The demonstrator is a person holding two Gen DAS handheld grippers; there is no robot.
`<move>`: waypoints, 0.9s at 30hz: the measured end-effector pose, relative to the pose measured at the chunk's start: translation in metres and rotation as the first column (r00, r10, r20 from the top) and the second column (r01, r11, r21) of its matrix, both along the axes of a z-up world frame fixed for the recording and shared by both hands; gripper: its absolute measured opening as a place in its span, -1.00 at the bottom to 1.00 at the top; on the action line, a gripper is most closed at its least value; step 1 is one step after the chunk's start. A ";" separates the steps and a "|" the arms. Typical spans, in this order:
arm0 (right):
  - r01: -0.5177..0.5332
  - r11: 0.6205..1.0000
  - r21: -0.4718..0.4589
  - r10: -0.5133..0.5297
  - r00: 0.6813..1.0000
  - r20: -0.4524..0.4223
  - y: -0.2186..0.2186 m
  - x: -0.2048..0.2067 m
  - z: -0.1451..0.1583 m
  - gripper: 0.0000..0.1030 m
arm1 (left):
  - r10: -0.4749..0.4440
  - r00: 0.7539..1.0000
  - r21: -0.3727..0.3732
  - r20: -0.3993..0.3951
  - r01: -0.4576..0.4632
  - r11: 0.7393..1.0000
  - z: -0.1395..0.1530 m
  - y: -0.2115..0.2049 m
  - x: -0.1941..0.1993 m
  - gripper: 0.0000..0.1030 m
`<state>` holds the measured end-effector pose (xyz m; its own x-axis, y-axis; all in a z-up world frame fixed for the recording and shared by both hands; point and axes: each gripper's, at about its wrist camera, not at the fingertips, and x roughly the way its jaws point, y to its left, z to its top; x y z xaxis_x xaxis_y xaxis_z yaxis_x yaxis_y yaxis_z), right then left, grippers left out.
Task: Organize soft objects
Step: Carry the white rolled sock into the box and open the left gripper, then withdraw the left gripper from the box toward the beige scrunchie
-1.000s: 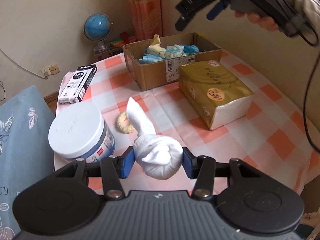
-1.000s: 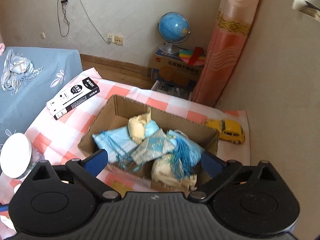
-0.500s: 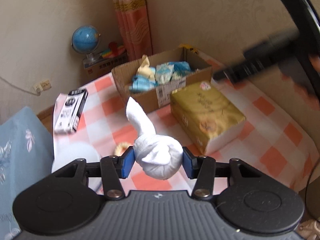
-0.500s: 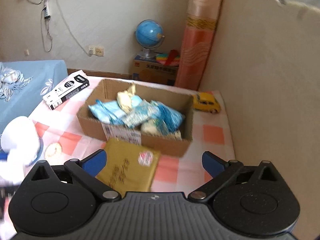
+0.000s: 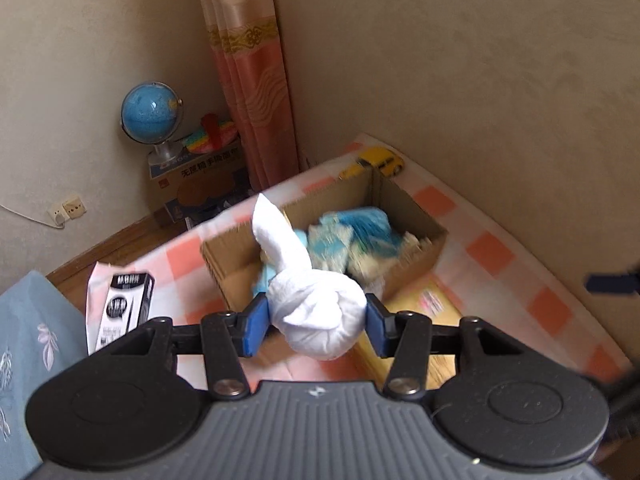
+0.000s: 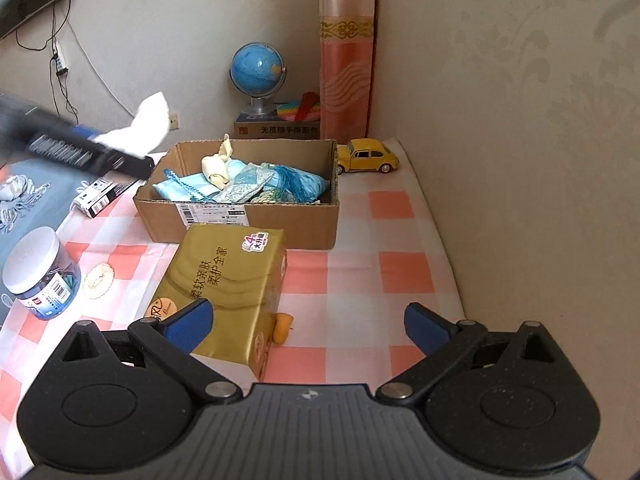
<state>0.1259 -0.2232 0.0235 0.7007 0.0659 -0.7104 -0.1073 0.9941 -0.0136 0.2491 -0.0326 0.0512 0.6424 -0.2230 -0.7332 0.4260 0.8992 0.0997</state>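
L wrist view. Left hand-held gripper point(image 5: 317, 322): tilted down-fwd, blue pads clamped on white knotted cloth point(image 5: 318, 312); knot between pads, tail w/ long axis running up and away toward cardboard box point(image 5: 416, 216). Cloth held in air over box's near-left part. Vs. a sec ago: cloth was low over bench near white-lidded jar; now box sits right behind it, jar out of view. Box holds blue/cream soft items point(image 5: 352, 236). Yellow toy car point(image 5: 380, 160) beyond box, at bench far corner. Black/white carton point(image 5: 124, 304) near bench left edge. Frame blurred.

R wrist view. Right hand-held gripper point(image 6: 306, 324): tilted down-fwd, jaws wide, nothing between. Vs. a sec ago: it looked straight into box; now back over gold tissue pack point(image 6: 228, 284), mid-bench, box point(image 6: 240, 220) behind pack. Left gripper w/ cloth point(image 6: 140, 128) enters from left, blurred, tail pointing up, above box's left side. White-lidded jar point(image 6: 38, 272) at bench left edge. Toy car point(image 6: 368, 156) right of box at far edge.
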 end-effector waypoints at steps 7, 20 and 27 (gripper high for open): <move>0.008 1.000 0.001 -0.008 1.000 0.007 -0.010 0.001 -0.001 1.00 | 0.062 0.998 -0.003 -0.033 -0.062 0.998 -0.008 -0.004 0.052 -0.03; 0.022 0.999 0.023 -0.022 1.000 -0.005 -0.020 0.001 -0.005 1.00 | 0.163 0.987 0.005 -0.001 -0.163 0.987 -0.013 0.009 0.064 0.75; 0.024 0.999 0.027 -0.025 1.000 0.016 -0.021 -0.007 0.003 1.00 | 0.173 0.984 0.016 0.036 -0.174 0.985 0.001 0.011 0.035 0.82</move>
